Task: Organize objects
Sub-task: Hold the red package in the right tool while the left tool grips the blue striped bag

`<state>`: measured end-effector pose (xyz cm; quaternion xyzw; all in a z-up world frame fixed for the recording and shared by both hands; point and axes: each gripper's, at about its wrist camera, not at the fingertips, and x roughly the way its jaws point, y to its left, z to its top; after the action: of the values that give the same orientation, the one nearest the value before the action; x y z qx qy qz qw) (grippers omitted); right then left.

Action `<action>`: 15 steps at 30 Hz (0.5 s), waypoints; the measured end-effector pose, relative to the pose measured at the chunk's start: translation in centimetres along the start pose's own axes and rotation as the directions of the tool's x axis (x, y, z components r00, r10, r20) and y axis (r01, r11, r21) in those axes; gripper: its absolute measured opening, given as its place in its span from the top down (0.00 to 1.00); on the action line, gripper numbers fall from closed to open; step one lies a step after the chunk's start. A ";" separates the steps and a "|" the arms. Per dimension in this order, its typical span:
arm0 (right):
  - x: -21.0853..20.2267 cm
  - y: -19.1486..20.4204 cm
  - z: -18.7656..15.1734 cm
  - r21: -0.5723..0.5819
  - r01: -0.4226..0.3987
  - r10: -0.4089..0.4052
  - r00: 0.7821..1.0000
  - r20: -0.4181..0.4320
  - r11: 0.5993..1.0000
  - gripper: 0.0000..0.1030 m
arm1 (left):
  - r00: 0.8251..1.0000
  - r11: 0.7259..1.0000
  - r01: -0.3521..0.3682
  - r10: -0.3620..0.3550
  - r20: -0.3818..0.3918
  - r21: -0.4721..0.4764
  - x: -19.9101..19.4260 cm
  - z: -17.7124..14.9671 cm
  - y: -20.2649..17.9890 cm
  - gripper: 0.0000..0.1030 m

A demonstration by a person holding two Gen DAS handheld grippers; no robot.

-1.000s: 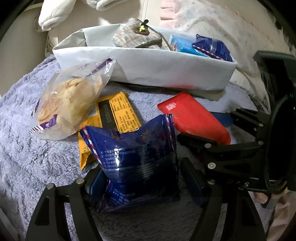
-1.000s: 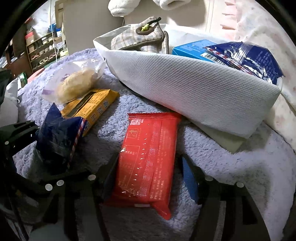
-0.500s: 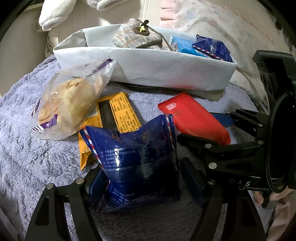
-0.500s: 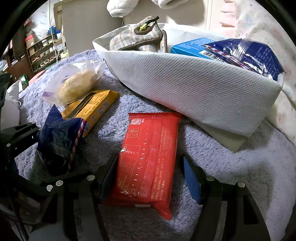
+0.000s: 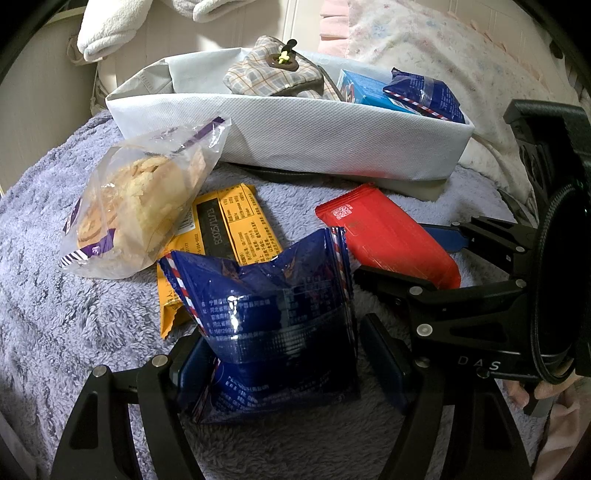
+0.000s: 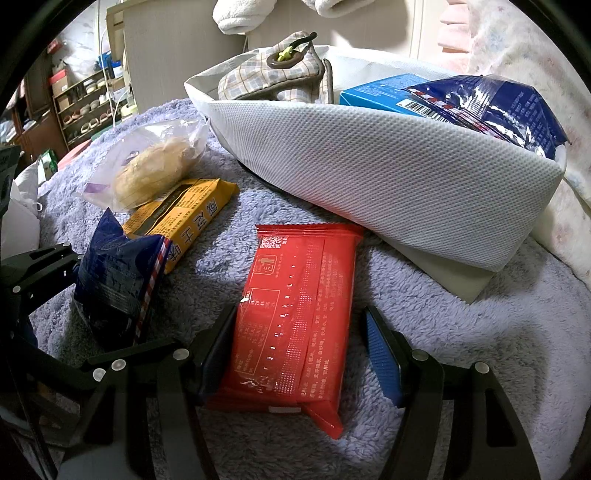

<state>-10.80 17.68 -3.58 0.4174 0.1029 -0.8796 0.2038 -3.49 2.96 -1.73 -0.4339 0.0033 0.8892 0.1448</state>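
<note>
Packets on blanket (image 5: 55,332): one yellow (image 5: 229,236), one clear (image 5: 136,206). Left claw (image 5: 284,365) spread round blue packet (image 5: 273,314); right claw (image 6: 299,354) spread round red packet (image 6: 295,314).

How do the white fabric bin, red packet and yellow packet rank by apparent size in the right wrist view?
1. white fabric bin
2. red packet, enlarged by nearness
3. yellow packet, partly hidden

Home bedroom, fleecy blanket (image 6: 461,369) underfoot, floral bedding (image 5: 424,40) at 1 o'clock, shoe shelves (image 6: 85,103) (pairs in rows) at 10 o'clock, towel (image 6: 240,14) at 12 o'clock.
</note>
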 end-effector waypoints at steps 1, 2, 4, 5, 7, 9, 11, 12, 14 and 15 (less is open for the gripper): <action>-0.1 -0.1 0.0 0.001 -0.001 0.001 1.000 0.000 1.000 0.35 | 1.000 1.000 0.000 0.000 0.000 0.000 0.0 0.0 0.0 0.27; 0.2 0.3 0.2 0.001 -0.001 0.001 1.000 0.000 1.000 0.35 | 1.000 1.000 0.000 0.000 0.000 0.000 0.0 0.0 0.0 0.27; 0.2 0.4 0.2 0.001 -0.001 0.001 1.000 0.000 1.000 0.35 | 1.000 1.000 0.000 0.000 0.000 0.000 0.0 0.0 0.0 0.27; 0.2 0.4 0.2 0.000 -0.001 0.001 1.000 0.000 1.000 0.35 | 1.000 1.000 0.000 0.000 0.000 0.000 0.0 0.0 0.0 0.27; 0.2 0.4 0.2 0.000 -0.001 0.001 1.000 0.000 1.000 0.35 | 1.000 1.000 0.000 0.000 0.000 0.000 0.0 0.0 0.0 0.27; 0.2 0.4 0.2 0.001 -0.001 0.001 1.000 0.000 1.000 0.35 | 1.000 1.000 0.001 -0.001 0.000 0.000 0.0 0.0 0.0 0.27; 0.2 0.4 0.2 0.001 -0.002 0.002 1.000 0.000 1.000 0.34 | 1.000 1.000 0.001 -0.001 0.000 0.000 0.0 0.0 0.0 0.27; 0.2 0.4 0.2 0.002 -0.002 0.002 1.000 0.000 1.000 0.34 | 1.000 1.000 0.002 -0.002 0.000 0.000 0.0 0.0 0.1 0.27; 0.1 0.4 0.2 0.002 -0.003 0.003 1.000 0.001 1.000 0.34 | 1.000 1.000 0.002 -0.002 0.000 -0.001 -0.1 0.0 0.1 0.27; 0.1 0.4 0.2 0.002 -0.003 0.003 1.000 0.001 1.000 0.34 | 1.000 1.000 0.002 -0.002 0.000 -0.001 -0.1 0.0 0.1 0.27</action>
<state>-10.81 17.18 -3.56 0.4175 0.1011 -0.8795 0.2048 -3.45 2.83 -1.72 -0.4339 0.0026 0.8891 0.1454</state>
